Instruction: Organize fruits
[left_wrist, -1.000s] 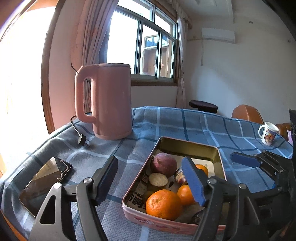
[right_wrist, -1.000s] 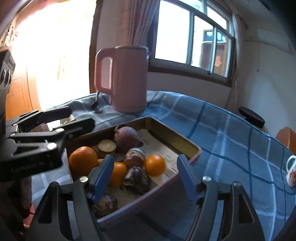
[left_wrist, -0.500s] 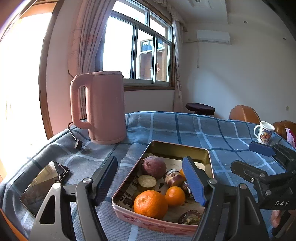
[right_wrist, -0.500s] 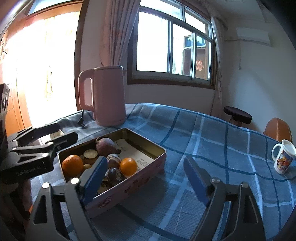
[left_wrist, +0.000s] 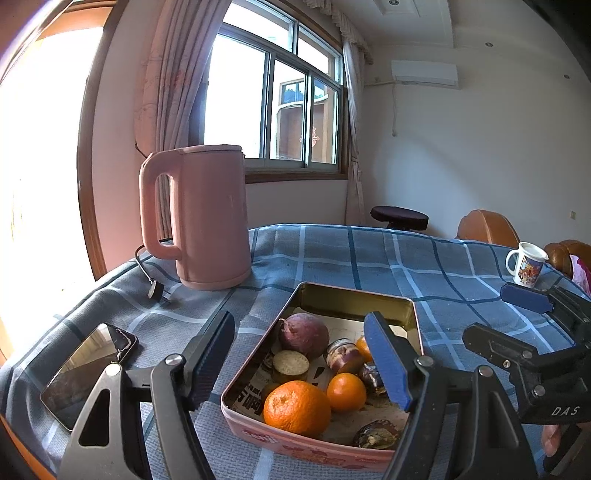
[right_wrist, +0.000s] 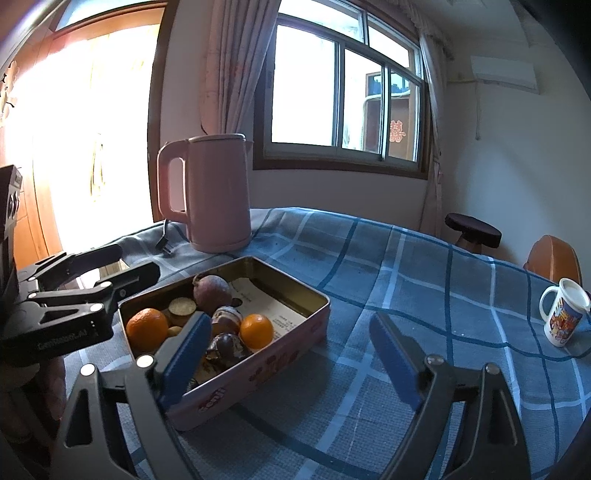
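you are holding both grippers just short of the tin (left_wrist: 321, 439), which is sitting in front of the kettle (left_wrist: 207, 218) with the fruit (left_wrist: 297, 406) inside. approach over the tin's near rim, picking one piece at a time. the left gripper (left_wrist: 303, 365) is standing open and empty. the right gripper (right_wrist: 291, 354) has just been opening wide, nothing between its jaws.

You are working in a domestic living room: blue checked tablecloth (left_wrist: 351, 254), pink plastic electric kettle (left_wrist: 207, 218), curtained sliding window (right_wrist: 343, 88), white wall-mounted air conditioner (left_wrist: 424, 72), printed white mug (right_wrist: 563, 314).
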